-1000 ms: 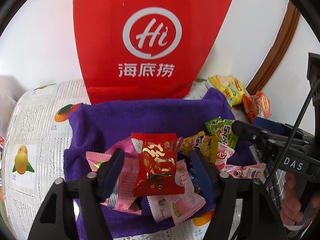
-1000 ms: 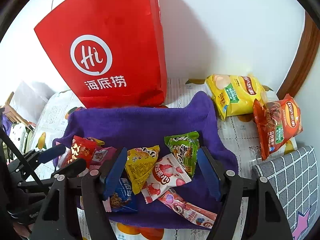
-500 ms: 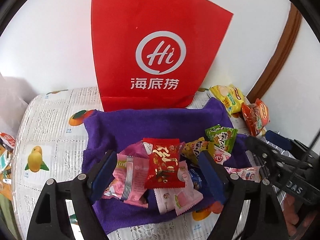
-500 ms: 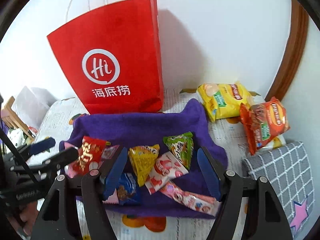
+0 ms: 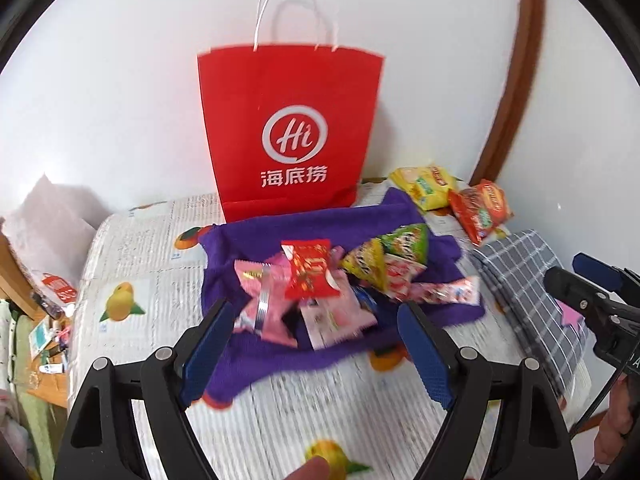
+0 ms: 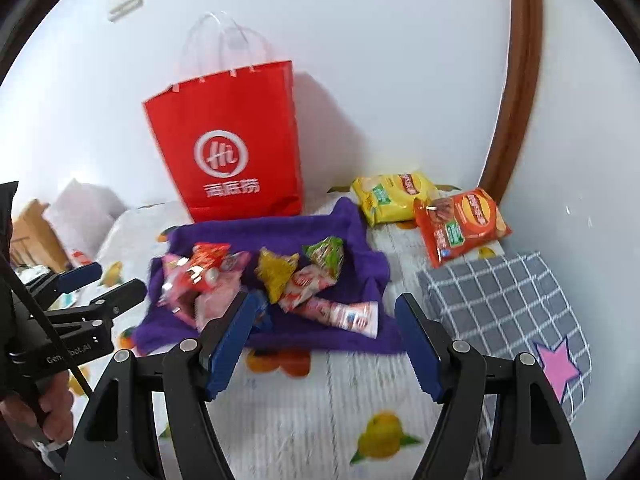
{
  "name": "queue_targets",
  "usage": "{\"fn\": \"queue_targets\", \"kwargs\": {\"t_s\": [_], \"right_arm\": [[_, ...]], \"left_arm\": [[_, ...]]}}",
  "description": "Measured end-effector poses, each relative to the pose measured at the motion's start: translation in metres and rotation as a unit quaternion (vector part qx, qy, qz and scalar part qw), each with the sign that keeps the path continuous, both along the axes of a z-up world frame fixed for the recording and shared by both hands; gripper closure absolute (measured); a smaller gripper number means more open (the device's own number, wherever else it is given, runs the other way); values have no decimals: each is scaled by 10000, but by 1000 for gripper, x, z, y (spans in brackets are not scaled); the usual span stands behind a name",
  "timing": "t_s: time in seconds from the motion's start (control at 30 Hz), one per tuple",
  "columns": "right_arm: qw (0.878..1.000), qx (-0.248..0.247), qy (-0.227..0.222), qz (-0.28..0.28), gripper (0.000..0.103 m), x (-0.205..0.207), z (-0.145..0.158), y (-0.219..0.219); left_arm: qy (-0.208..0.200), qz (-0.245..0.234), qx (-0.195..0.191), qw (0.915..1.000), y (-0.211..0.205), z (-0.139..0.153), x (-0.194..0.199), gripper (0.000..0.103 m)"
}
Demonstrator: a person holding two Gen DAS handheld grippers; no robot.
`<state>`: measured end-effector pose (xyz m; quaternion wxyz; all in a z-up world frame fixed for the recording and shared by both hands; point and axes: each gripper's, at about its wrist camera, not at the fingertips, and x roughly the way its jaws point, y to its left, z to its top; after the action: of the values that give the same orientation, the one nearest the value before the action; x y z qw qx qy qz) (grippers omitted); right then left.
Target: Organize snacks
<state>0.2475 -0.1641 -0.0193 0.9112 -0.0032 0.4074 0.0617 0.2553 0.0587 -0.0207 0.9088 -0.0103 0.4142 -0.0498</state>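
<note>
Several small snack packets lie heaped on a purple towel [image 5: 248, 240] [image 6: 256, 236]: a red packet [image 5: 310, 270] on top, pink ones [image 5: 262, 302], a yellow [image 6: 276, 272] and a green one [image 6: 326, 256]. Behind the towel stands a red paper bag [image 5: 288, 128] [image 6: 236, 144]. A yellow chip bag [image 6: 394, 196] and an orange chip bag [image 6: 460, 224] lie at the back right. My left gripper [image 5: 316, 348] hangs open above the towel's near edge, nothing between its fingers. My right gripper [image 6: 324, 336] is open too, empty, in front of the towel.
The table wears a white cloth printed with fruit [image 5: 160, 264]. A grey checked cloth with a pink star [image 6: 508, 308] lies at the right. A white wall and a brown frame [image 6: 516, 80] close the back. Clutter sits beyond the table's left edge [image 5: 44, 328].
Both grippers have pulled up and back from the towel, so the whole bag with its handles now shows. The left jaws stand wider than a second ago. The snacks have not moved.
</note>
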Motion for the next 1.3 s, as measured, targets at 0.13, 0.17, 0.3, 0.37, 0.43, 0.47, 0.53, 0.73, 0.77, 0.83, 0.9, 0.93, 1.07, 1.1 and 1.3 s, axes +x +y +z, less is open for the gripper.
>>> {"fn": "queue_targets", "kwargs": {"t_s": [0.13, 0.17, 0.3, 0.37, 0.43, 0.47, 0.53, 0.73, 0.77, 0.83, 0.9, 0.93, 1.07, 1.1, 1.3], "right_arm": [[9999, 67, -94, -6, 31, -38, 11, -3], [9999, 72, -90, -32, 25, -47, 12, -3], [9998, 67, -182, -98, 11, -84, 14, -6], [9997, 53, -185, -132, 8, -100, 13, -8], [9997, -17, -199, -169, 7, -119, 12, -11], [9996, -39, -193, -199, 7, -123, 11, -12], [9994, -61, -85, -316, 6, -135, 10, -15], [9996, 18, -110, -248, 6, -167, 13, -19], [9997, -12, -128, -224, 6, -171, 13, -19], [9994, -65, -155, -291, 6, -176, 15, -20], [9992, -86, -186, -349, 6, -180, 16, -21], [9992, -66, -199, -341, 6, -182, 16, -22], [9991, 34, -208, -378, 6, -187, 18, -27], [9990, 27, -230, -375, 6, -189, 19, -27], [9987, 29, -313, -391, 6, -195, 23, -30]], "left_arm": [[-219, -9, 157, 9996, -12, 17, -43, 9], [-282, -15, 181, 9994, -17, 20, -54, 9], [-418, -88, 218, 9988, -31, 24, -89, 6], [-452, -54, 248, 9987, -37, 23, -105, 6], [-459, -54, 166, 9988, -40, 24, -121, 6], [-469, -38, 149, 9988, -41, 25, -127, 6], [-511, 51, 179, 9985, -41, 27, -139, 6], [-688, 312, 262, 9968, -42, 41, -169, 6], [-711, 325, 286, 9965, -43, 42, -173, 6], [-758, 350, 305, 9960, -44, 45, -180, 6], [-759, 343, 261, 9962, -45, 47, -183, 6], [-764, 348, 244, 9962, -45, 48, -184, 6], [-773, 399, 279, 9958, -44, 50, -188, 6], [-766, 398, 268, 9959, -44, 50, -189, 6], [-788, 434, 250, 9956, -45, 53, -194, 6]]}}
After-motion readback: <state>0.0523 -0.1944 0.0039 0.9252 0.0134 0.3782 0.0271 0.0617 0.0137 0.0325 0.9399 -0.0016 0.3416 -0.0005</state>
